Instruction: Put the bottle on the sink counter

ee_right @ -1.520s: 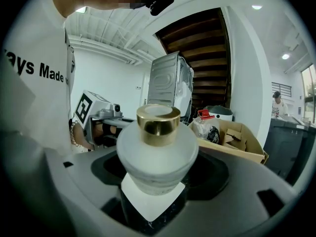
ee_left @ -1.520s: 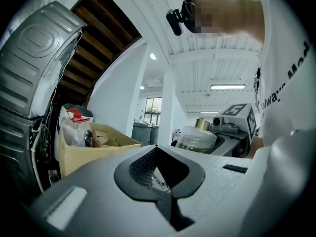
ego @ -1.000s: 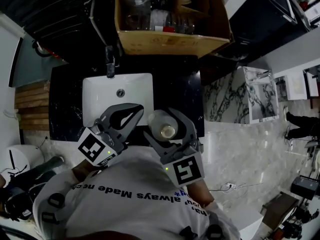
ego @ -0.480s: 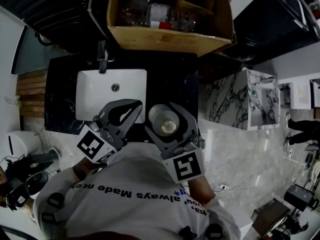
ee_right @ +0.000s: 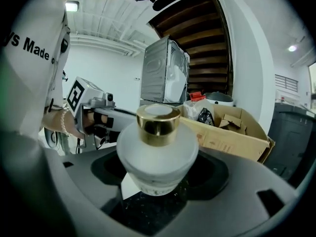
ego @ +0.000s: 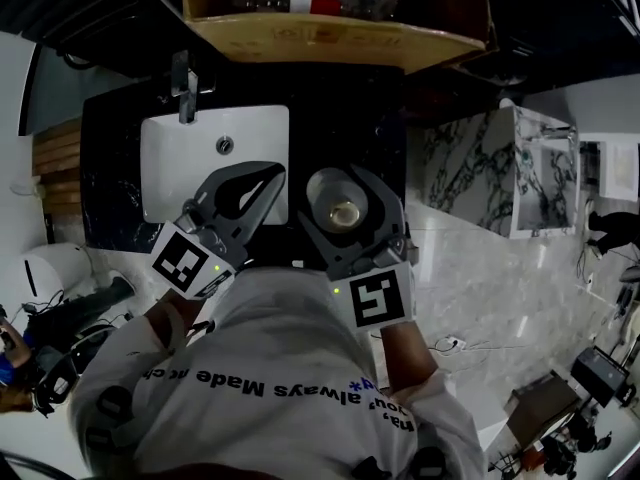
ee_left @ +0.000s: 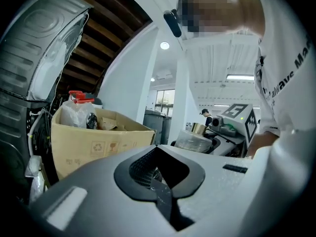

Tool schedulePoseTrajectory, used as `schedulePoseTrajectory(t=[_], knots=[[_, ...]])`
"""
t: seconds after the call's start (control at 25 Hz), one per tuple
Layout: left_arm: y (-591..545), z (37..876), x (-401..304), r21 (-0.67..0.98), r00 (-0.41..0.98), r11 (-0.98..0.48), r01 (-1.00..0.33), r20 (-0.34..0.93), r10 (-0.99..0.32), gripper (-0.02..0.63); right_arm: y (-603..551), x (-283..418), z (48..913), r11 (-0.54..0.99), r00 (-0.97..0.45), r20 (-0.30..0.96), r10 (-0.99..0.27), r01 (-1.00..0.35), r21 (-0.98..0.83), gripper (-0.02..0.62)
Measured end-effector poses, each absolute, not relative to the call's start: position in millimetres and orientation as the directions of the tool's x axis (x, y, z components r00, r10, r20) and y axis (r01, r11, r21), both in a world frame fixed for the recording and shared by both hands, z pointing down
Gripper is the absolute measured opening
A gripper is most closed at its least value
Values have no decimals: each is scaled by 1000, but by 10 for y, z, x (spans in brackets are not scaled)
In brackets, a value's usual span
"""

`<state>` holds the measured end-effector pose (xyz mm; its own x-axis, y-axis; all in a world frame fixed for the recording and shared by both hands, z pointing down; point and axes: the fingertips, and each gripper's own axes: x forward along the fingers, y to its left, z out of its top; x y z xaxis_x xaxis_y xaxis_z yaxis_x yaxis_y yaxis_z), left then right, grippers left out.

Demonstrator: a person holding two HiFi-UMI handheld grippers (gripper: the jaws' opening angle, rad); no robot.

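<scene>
Now your right tongs [ego: 342,188], pinching the upright bottle [ee_right: 158,152], have brought it forward over the counter [ego: 378,133] beneath them, right of your pressed-together, empty left tongs [ego: 270,175], so lowering it seems next.

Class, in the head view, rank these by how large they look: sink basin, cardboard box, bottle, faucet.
1. Cardboard box, though the frame crops it.
2. Basin.
3. Bottle, held nearer the camera, so its lead over the faucet is unsure.
4. Faucet.
</scene>
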<state>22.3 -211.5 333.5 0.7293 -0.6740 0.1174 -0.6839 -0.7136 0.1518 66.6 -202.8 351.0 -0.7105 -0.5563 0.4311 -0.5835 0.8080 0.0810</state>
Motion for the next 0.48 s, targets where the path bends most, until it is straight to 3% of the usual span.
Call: schedulePoseTrajectory(t=[0.48], knots=[[-2533,4146,351,184,733,-710,-680,207,-648,3,-2545,820,4350,765,-643,494,-585,-640,73,336]])
